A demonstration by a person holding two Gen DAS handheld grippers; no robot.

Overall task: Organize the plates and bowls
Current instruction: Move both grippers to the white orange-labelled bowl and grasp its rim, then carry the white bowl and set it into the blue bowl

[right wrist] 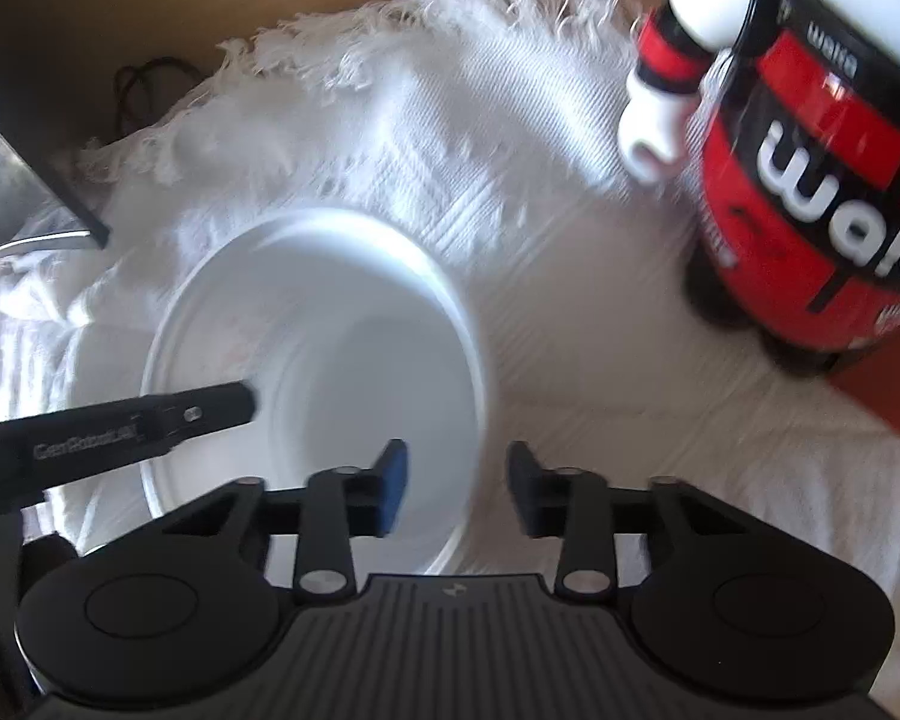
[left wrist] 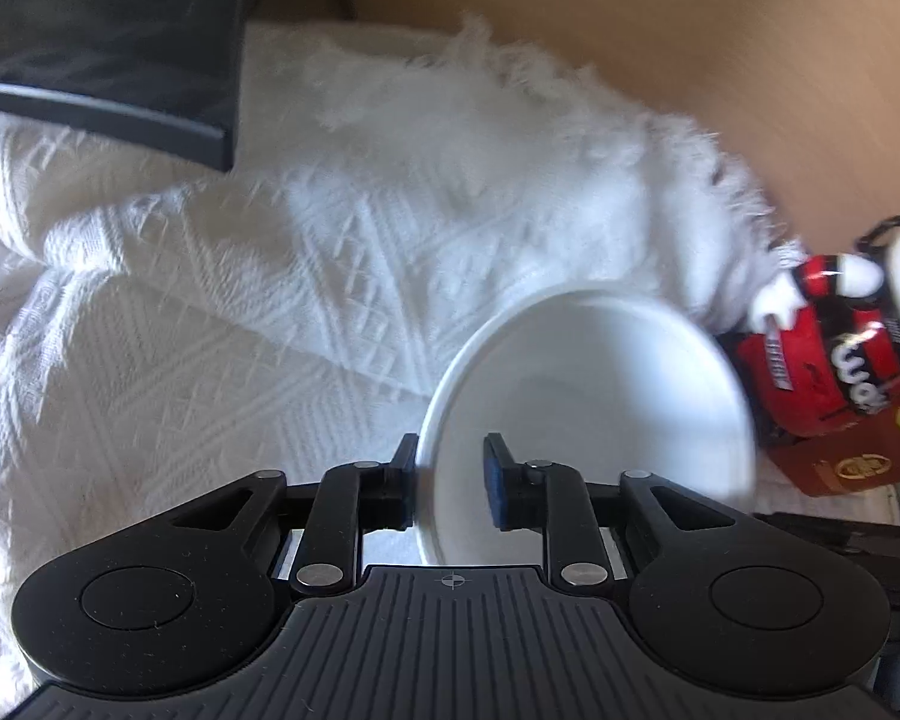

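Observation:
A white bowl (left wrist: 594, 396) rests on a white woven cloth (left wrist: 210, 300). In the left wrist view its near left rim runs between the fingers of my left gripper (left wrist: 450, 468). The outer finger is beside the rim, and a gap shows between the inner blue pad and the bowl's wall, so this gripper is open. In the blurred right wrist view the same bowl (right wrist: 330, 330) has its right rim between the fingers of my right gripper (right wrist: 456, 474), blue pad inside and other finger outside, shut on it. The left gripper's black finger (right wrist: 210, 411) reaches over the bowl's left rim.
A red and black tub (right wrist: 810, 210) and a small white figure (right wrist: 660, 90) stand at the right, with a brown box (right wrist: 888, 384) beside them. A dark flat panel (left wrist: 102, 42) lies at the far left. The wooden tabletop (left wrist: 630, 12) shows beyond the cloth's fringe.

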